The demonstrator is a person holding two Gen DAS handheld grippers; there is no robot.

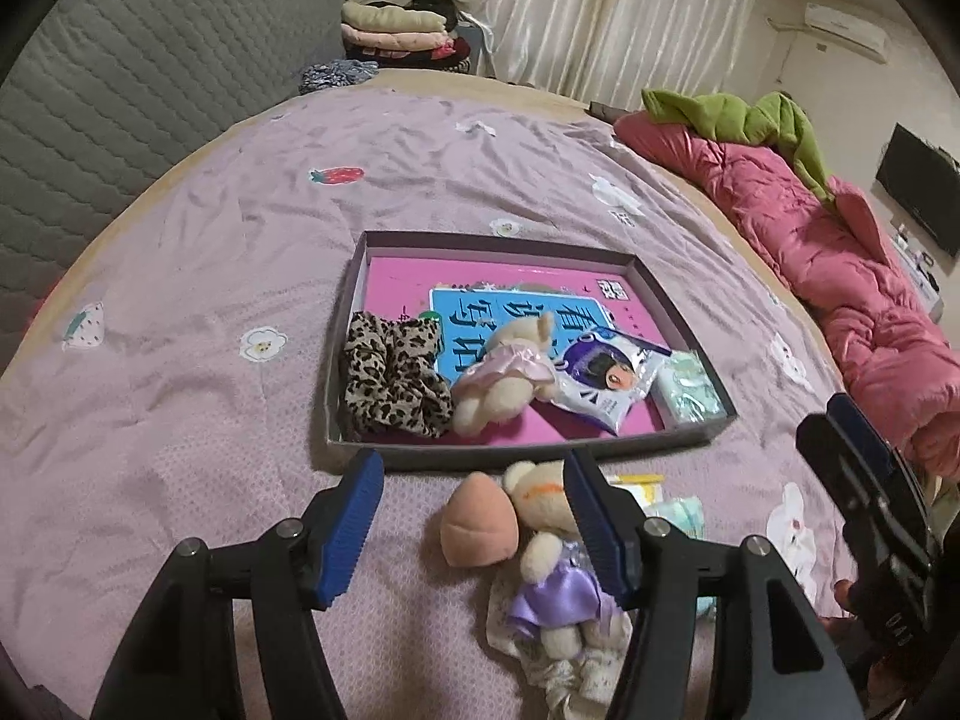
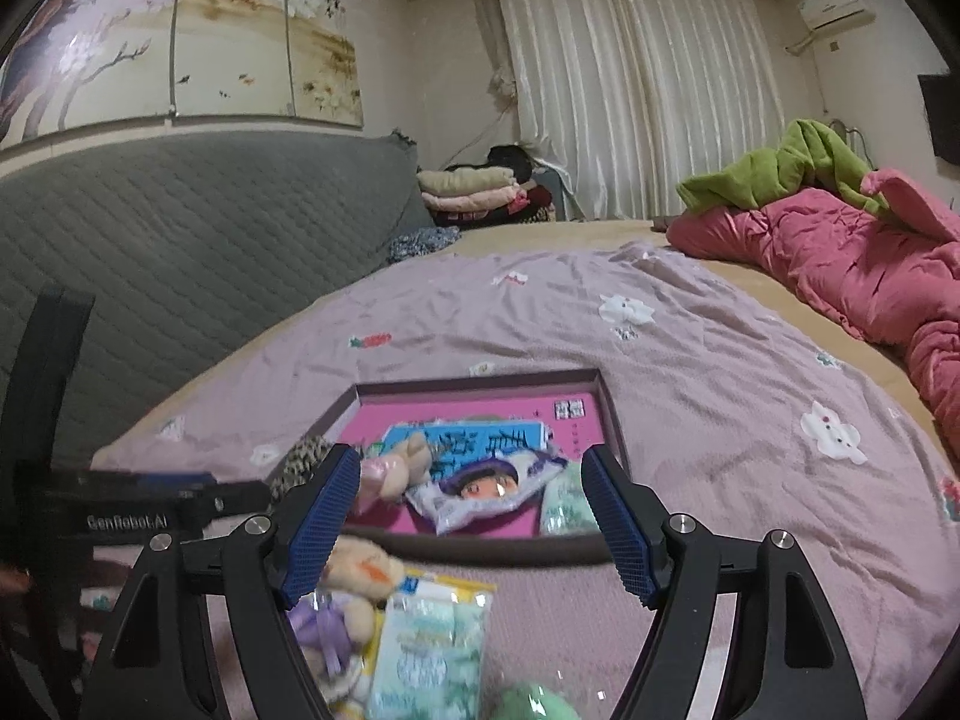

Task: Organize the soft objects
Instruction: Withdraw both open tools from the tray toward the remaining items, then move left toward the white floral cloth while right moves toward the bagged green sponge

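Left wrist view: ribbed blue left claw [image 1: 474,519] released (right claw [image 2: 471,525] likewise) over fuzzy peach plush [image 1: 480,531], rectangular cardboard tray [image 1: 678,312] beyond.

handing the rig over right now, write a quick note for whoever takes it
Left gripper: open, empty, above the peach plush and the purple-dress bear.
Right gripper: open, empty, over a pale green tissue pack.
Done: in the shallow box lie the leopard scrunchie, pink-dress bear, cartoon wipes pack and a tissue pack.
Left: peach plush, purple-dress bear and the tissue pack remain on the bedspread.
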